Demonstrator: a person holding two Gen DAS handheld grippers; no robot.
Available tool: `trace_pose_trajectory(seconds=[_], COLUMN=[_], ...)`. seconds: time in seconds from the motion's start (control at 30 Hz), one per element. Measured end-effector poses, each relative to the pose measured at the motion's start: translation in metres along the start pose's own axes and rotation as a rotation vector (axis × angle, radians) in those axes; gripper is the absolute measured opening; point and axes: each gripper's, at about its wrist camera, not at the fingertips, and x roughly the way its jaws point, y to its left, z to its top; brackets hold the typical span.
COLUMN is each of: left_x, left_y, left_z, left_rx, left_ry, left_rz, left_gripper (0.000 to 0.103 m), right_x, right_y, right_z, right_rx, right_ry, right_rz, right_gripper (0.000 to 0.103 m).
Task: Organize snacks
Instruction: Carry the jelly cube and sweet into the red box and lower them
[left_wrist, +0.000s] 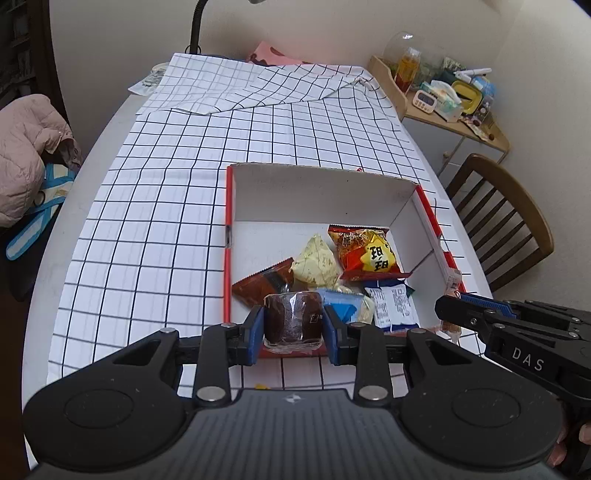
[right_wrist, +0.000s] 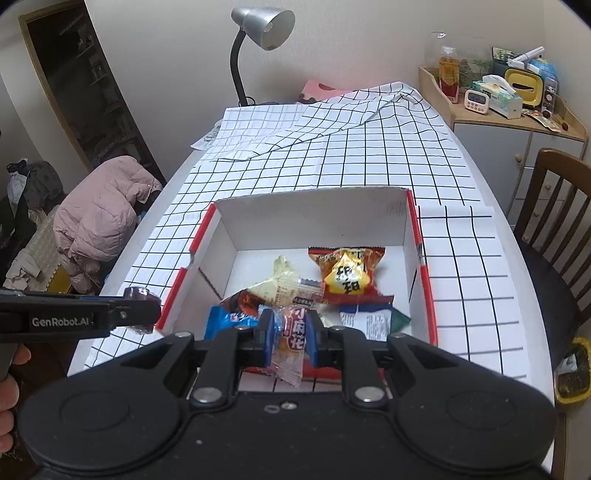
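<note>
Snacks already lying in box: red-yellow pack at 1 o'clock, pale pack, brown pack, blue-white pack nearer. Two more being carried: left gripper jaws clamping wrapped brown cake, right gripper jaws pinching clear orange packet, both hanging over box's near rim at 6 o'clock. Dropping both in likely remaining. Far half of box lying bare. Checked cloth covering counter; lamp at 12 o'clock, chair at 3 o'clock, well apart. Nothing blocking.
</note>
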Motion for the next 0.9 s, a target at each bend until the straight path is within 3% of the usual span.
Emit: trace_pose_trajectory(seconds=[0.57,0.9], left_x=[0.074,0.109], left_y=[-0.031,-0.036], left_z=[0.032,0.024], left_rx=[0.016,0.026], left_ry=[0.055,0.113], left_rz=[0.051,0.074], left_gripper=[0.033,0.033], right_x=[0.066,0.095], right_y=[-0.043,-0.056], right_z=[0.016,0.008], right_rx=[0.001,0.002], right_ry=[0.091,0.151], right_rz=[-0.011,-0.001], right_gripper=[0.018,0.018])
